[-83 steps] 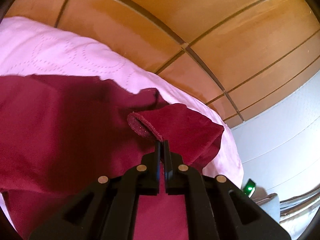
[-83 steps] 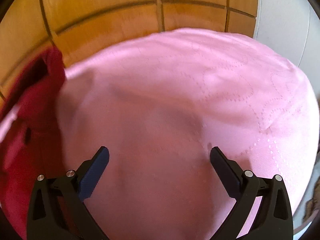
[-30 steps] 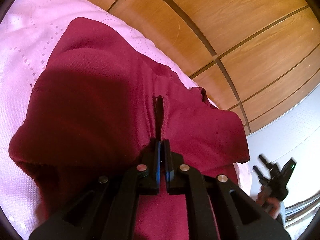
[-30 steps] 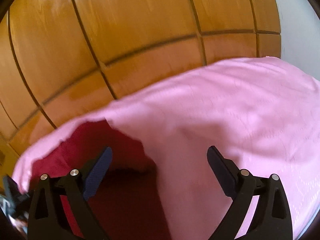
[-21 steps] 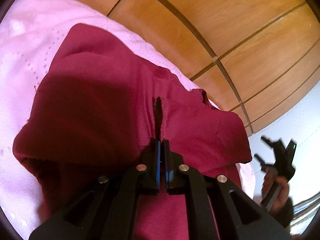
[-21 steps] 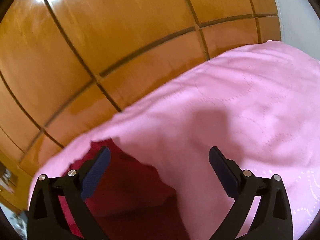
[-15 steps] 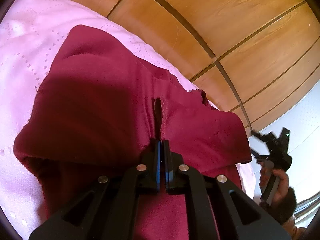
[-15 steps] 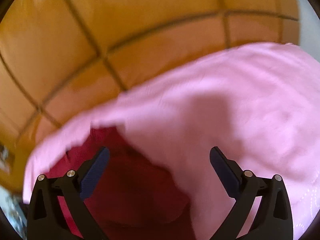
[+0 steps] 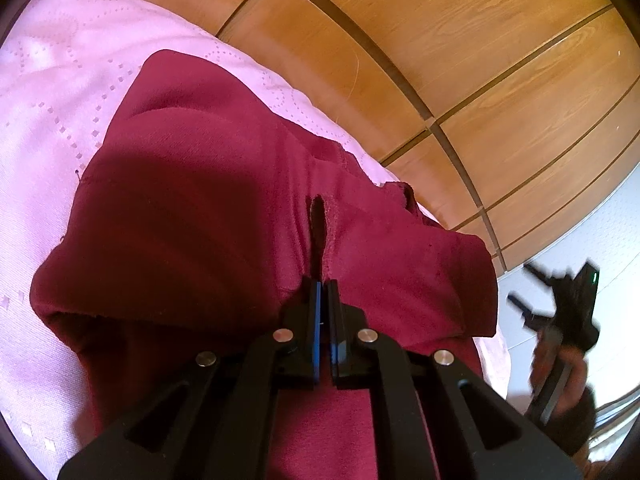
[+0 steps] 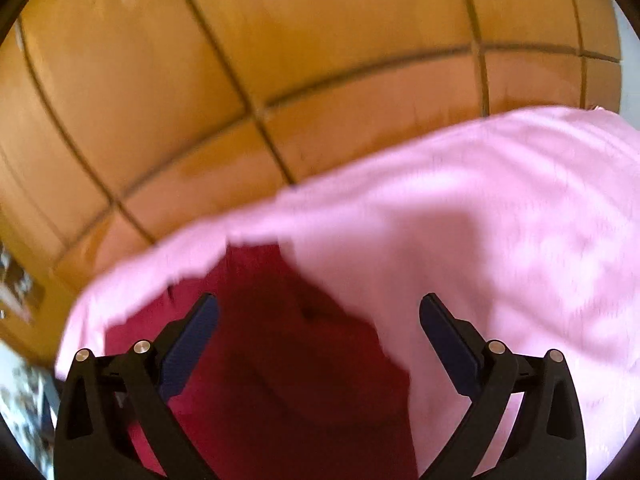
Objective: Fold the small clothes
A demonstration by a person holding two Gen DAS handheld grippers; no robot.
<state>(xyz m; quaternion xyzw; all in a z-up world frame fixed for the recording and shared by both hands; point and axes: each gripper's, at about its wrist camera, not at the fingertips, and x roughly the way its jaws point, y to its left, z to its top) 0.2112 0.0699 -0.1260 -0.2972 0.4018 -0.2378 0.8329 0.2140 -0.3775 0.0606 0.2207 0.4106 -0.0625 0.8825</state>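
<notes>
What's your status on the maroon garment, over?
Left tongs shut on maroon garment, pinching a fold. Right tongs open, empty, above garment's edge. Garment bunched on pink bedspread. Nothing in the way.

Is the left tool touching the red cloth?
Touching. The left wrist view shows the left tool pinched shut on a fold of the red cloth, with no gap.

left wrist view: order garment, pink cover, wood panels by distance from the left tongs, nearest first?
1. Garment: pinched in the left tongs, directly ahead.
2. Pink cover: under the garment, spreading left and beyond it.
3. Wood panels: behind the cover, top and right.
</notes>
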